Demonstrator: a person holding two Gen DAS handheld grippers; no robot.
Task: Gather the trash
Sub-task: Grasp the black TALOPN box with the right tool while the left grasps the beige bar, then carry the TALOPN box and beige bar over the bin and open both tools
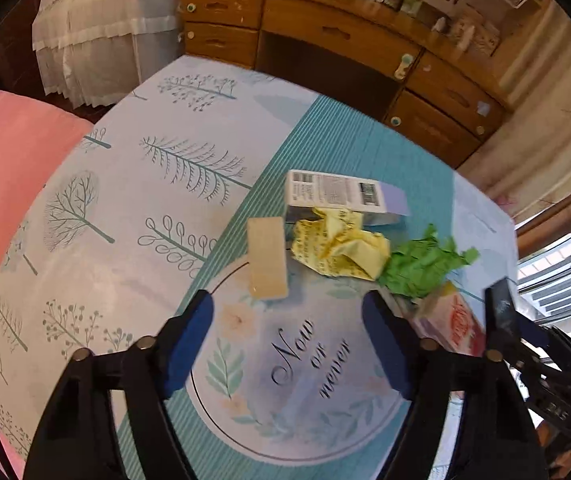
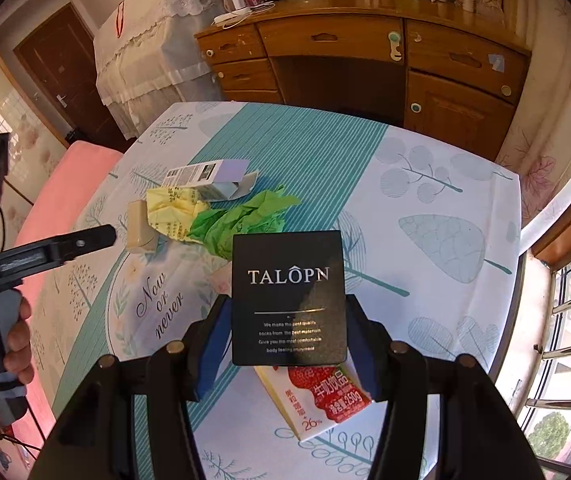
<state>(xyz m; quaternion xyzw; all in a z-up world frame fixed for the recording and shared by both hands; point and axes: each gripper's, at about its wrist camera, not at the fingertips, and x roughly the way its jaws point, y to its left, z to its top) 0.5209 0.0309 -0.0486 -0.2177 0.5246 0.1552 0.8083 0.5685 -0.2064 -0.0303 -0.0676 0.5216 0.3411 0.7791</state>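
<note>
My right gripper [image 2: 287, 336] is shut on a black TALOPN box [image 2: 288, 300] and holds it above the table. Under it lies a strawberry milk carton [image 2: 321, 396], which also shows in the left wrist view [image 1: 451, 320]. My left gripper [image 1: 287, 340] is open and empty above the tablecloth, just short of a beige block [image 1: 267, 258]. Behind that lie crumpled yellow paper [image 1: 337, 248], crumpled green paper [image 1: 421, 266] and a white and lilac box [image 1: 341, 194]. The same pile shows in the right wrist view: yellow paper [image 2: 171, 212], green paper [image 2: 241, 220], lilac box [image 2: 213, 178], beige block [image 2: 137, 228].
The table [image 2: 445, 216] has a teal and white leaf-print cloth. A wooden desk with drawers [image 2: 345, 52] stands behind it. A pink seat [image 1: 5, 168] is at the left, a window with bars [image 2: 565, 320] at the right.
</note>
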